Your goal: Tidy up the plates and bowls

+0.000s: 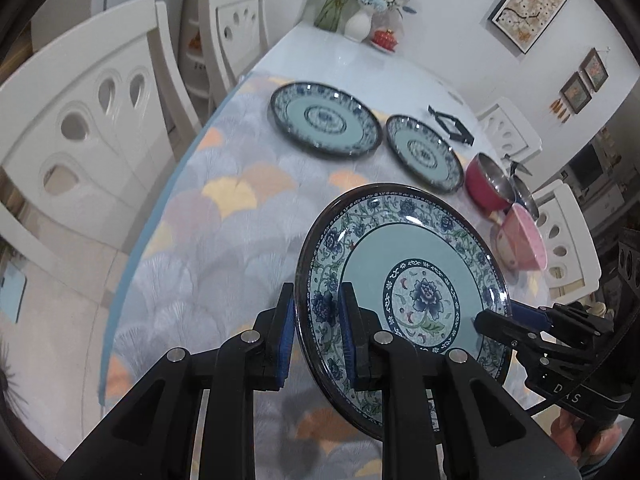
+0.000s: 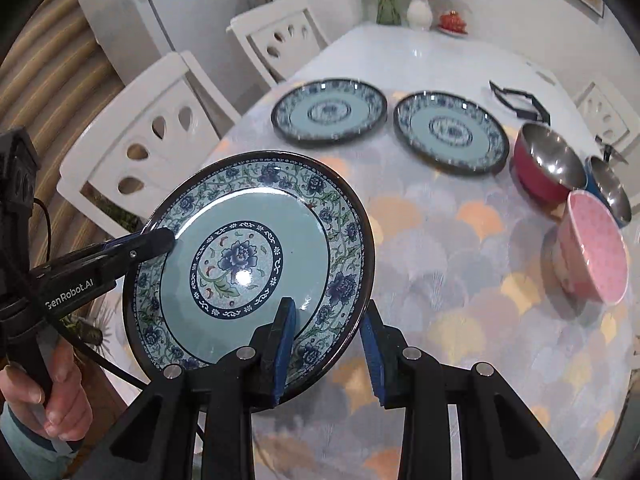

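A blue floral plate (image 1: 420, 256) (image 2: 280, 200) hangs tilted above the patterned tablecloth (image 1: 240, 208), held from two sides. My left gripper (image 1: 316, 296) is shut on its left rim, one pad on the face and one behind. My right gripper (image 2: 329, 308) is shut on the opposite rim in the same way. Each gripper also shows in the other's view: the right gripper (image 1: 486, 320) and the left gripper (image 2: 164, 238). Two matching plates (image 1: 324, 118) (image 1: 426, 152) lie side by side farther back. A red bowl (image 2: 544, 164), a blue bowl (image 2: 610, 188) and a pink bowl (image 2: 592, 248) sit at the right.
A black folding stand (image 2: 518, 102) lies behind the plates. Vases with flowers (image 2: 420, 10) and a small red pot (image 2: 452, 22) stand at the far end. White chairs (image 1: 100, 120) (image 2: 152, 140) line the table's left side, and a hand (image 2: 44, 396) holds the left gripper's handle.
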Demonstrator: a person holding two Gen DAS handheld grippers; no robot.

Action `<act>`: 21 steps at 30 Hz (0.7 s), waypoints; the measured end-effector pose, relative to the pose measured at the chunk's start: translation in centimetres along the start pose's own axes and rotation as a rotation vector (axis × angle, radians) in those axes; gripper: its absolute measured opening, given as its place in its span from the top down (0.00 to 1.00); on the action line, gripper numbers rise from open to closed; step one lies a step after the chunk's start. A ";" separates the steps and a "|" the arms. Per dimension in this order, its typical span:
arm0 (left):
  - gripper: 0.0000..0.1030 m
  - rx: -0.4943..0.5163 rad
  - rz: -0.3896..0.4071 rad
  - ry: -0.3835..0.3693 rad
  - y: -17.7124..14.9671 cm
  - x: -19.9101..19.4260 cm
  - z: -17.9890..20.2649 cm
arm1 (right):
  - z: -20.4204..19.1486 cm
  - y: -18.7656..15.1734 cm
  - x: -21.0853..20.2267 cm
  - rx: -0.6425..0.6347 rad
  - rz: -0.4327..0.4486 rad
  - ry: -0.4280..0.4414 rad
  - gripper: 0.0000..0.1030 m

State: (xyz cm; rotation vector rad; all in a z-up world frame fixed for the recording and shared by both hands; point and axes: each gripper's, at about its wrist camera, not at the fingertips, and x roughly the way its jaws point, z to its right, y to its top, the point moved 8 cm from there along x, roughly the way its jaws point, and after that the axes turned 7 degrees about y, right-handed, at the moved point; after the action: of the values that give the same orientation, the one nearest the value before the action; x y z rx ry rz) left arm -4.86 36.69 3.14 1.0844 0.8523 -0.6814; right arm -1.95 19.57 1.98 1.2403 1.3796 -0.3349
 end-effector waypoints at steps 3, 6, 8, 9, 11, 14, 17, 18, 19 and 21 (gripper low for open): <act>0.84 0.008 -0.011 0.004 -1.0 0.6 -0.1 | 0.3 -0.9 0.9 0.012 -0.019 -0.002 0.68; 0.84 0.010 -0.029 0.020 -2.0 1.8 -0.3 | 0.9 -2.0 2.1 0.073 -0.044 0.029 0.68; 0.84 0.025 -0.043 0.041 -2.6 2.7 -0.2 | 1.6 -2.8 3.2 0.145 -0.074 0.075 0.68; 0.84 0.038 -0.050 0.045 -2.9 3.2 0.0 | 2.1 -3.2 3.7 0.179 -0.088 0.087 0.68; 0.84 0.059 -0.059 0.050 -3.2 3.9 0.2 | 2.7 -3.8 4.5 0.204 -0.107 0.078 0.68; 0.83 0.087 -0.071 0.063 -3.7 4.9 0.6 | 3.2 -4.4 5.1 0.213 -0.117 0.050 0.68; 0.83 0.075 -0.087 0.070 -4.0 5.2 0.3 | 3.5 -4.8 5.5 0.268 -0.134 0.092 0.68; 0.83 0.064 -0.091 0.068 -4.3 5.2 0.0 | 3.6 -4.9 5.6 0.283 -0.137 0.102 0.68; 0.84 0.058 -0.094 0.069 -4.4 5.3 -0.1 | 3.7 -5.1 5.7 0.295 -0.141 0.107 0.68; 0.84 0.044 -0.102 0.070 -4.8 5.3 -0.6 | 3.7 -5.2 5.7 0.301 -0.144 0.106 0.68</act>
State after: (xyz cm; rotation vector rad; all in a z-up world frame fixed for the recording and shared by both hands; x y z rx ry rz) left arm -6.20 35.31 -3.73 1.1148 0.9619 -0.7540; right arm -2.59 17.19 -6.19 1.4230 1.5545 -0.6017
